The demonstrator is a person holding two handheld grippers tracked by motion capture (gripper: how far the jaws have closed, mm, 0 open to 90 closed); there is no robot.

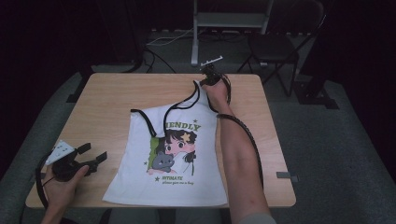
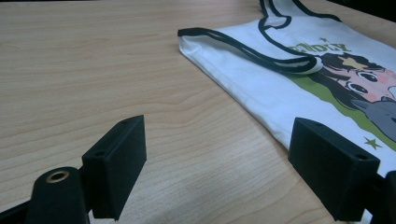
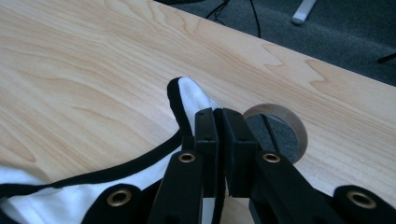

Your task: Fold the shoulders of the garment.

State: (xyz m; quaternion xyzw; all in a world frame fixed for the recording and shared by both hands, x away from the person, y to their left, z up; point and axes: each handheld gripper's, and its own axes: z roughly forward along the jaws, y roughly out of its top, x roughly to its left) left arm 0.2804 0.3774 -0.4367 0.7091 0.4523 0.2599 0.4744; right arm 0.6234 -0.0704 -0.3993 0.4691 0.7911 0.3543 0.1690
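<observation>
High view: right gripper (image 1: 208, 74) clamps a shoulder strap of the white tank top (image 1: 182, 163), seemingly still being spread flat on the table (image 1: 107, 98), left gripper (image 1: 91, 156) open, idle.

Wooden table (image 1: 116, 93) under everything from my end, with a round grommet hole (image 3: 275, 133) near its far edge. Behind it I've got a dark chair (image 1: 275, 46), a white stand (image 1: 229, 21), cables (image 1: 161, 39) across grey carpet (image 1: 336, 135).

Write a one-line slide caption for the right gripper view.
Right gripper shut on the black-trimmed strap of a white top, over a wooden table.
</observation>
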